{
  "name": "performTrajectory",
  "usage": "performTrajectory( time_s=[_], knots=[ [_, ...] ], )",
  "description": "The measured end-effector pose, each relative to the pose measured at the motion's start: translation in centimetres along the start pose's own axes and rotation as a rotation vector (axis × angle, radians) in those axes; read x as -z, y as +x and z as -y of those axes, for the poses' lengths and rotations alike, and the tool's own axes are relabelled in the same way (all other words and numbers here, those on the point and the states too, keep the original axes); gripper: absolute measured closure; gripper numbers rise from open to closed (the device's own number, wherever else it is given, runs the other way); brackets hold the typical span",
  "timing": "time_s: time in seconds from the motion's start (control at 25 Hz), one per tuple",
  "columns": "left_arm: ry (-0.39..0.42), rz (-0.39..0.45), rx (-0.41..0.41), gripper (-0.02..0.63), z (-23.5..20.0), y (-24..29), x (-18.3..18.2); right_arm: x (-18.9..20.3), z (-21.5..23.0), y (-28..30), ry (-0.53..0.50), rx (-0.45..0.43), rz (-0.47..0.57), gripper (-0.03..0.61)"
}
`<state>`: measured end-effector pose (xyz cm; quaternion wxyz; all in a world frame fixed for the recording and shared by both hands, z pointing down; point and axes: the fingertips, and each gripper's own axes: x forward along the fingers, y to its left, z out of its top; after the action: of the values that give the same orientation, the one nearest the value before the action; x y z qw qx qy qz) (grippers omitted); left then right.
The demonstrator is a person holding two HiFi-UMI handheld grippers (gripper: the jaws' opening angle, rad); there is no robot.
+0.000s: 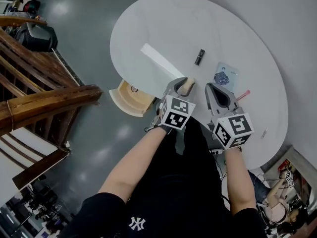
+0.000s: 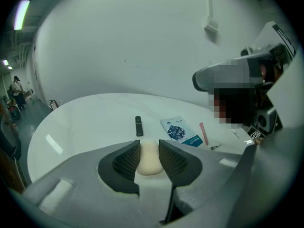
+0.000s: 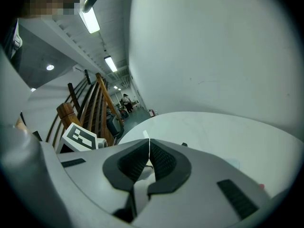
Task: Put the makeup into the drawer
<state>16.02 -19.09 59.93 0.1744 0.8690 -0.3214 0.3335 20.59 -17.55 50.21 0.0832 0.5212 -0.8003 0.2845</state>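
- My left gripper (image 2: 149,152) pinches the sponge (image 2: 149,164) at the near edge of the table (image 1: 198,19). I judge this to be the carry step.
- My right gripper (image 3: 149,156) is pressed together on nothing.
- Next I would swing left and down to the open drawer (image 1: 130,99), then let go inside it.
- A lipstick (image 1: 199,56) and a packet (image 1: 225,75) lie on the white round top.
- The floor is grey, with a wooden railing (image 1: 44,100) on the left.
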Motion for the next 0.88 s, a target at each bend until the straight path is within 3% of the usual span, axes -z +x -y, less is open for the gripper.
performTrajectory(
  time_s=[0.88],
  knots=[
    [-0.063, 0.153, -0.112, 0.485, -6.5, -12.6, 1.7, -0.3, -13.7, 2.6, -0.135, -0.107, 0.018, 0.563]
  ],
)
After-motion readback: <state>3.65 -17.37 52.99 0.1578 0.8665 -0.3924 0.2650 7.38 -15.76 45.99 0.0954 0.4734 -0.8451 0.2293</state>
